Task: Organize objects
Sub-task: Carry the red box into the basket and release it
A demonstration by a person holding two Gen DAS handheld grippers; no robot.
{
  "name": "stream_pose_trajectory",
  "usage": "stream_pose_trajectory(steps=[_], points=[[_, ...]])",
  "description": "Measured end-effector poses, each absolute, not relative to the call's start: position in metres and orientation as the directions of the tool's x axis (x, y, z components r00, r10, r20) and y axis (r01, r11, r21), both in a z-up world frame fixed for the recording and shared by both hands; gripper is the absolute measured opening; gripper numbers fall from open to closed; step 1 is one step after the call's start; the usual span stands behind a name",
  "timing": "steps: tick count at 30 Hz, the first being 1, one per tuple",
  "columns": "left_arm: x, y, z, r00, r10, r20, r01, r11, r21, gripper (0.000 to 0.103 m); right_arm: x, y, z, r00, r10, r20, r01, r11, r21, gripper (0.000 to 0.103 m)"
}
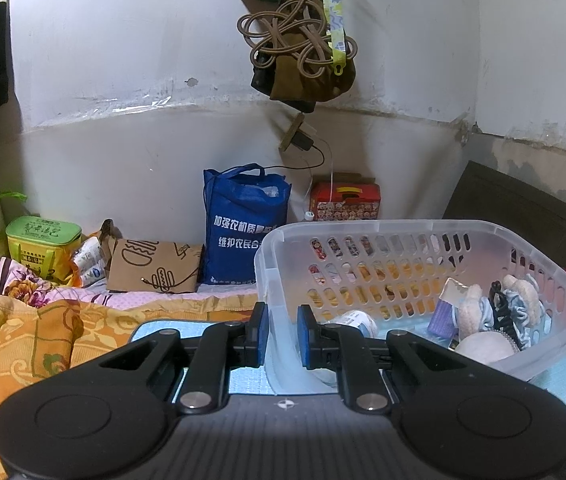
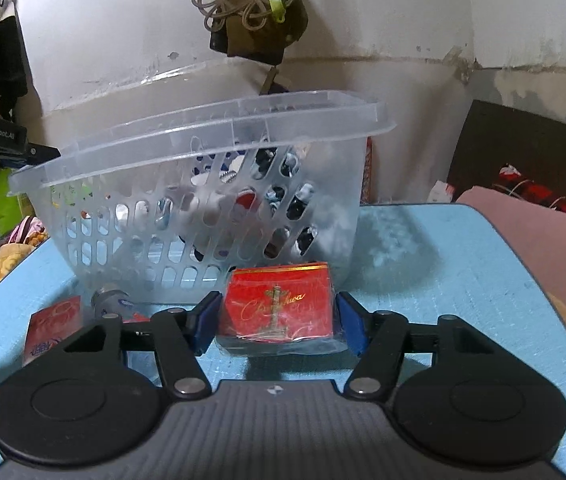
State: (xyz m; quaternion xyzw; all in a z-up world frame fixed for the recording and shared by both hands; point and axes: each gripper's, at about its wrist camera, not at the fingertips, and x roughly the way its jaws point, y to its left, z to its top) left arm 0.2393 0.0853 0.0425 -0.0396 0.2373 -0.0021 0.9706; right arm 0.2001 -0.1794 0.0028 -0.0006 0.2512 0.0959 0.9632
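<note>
Light blue foam mat [image 2: 463,264] on a bed, left gripper [image 1: 282,334] pinching the near wall of a clear slotted plastic basket [image 1: 483,227], right gripper [image 2: 277,326] spread around a red cellophane-wrapped cigarette pack [image 2: 277,306] lying at the basket's 6 o'clock

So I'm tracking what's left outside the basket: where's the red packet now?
In the right wrist view, the red packet lies on the blue mat between the right hand-held gripper fingers, just before the clear basket.

Red cigarette pack [image 2: 277,306] in clear wrap, flat on blue mat, just before clear slotted basket [image 2: 203,184] holding small items
</note>
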Motion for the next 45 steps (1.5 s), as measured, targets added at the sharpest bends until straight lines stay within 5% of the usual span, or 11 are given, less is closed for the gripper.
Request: stream_pose_trajectory(steps=[24,36,45], points=[[0.240,0.087,0.042,0.886,-0.040,-0.462,-0.009,0.995,-0.103,0.018,0.175,-0.174,0.013,0.896,0.175,-0.408,-0.183,0.983,0.019,0.064],[0.238,0.088,0.042,0.885,-0.046,-0.463,-0.007,0.994,-0.111,0.018,0.135,-0.154,0.089,0.917,0.320,-0.240,-0.319,0.947,0.041,0.064],[0.238,0.087,0.042,0.884,-0.051,-0.464,-0.004,0.993,-0.117,0.021,0.243,-0.112,0.114,0.886,0.300,-0.354,-0.319,0.948,0.003,0.064]])
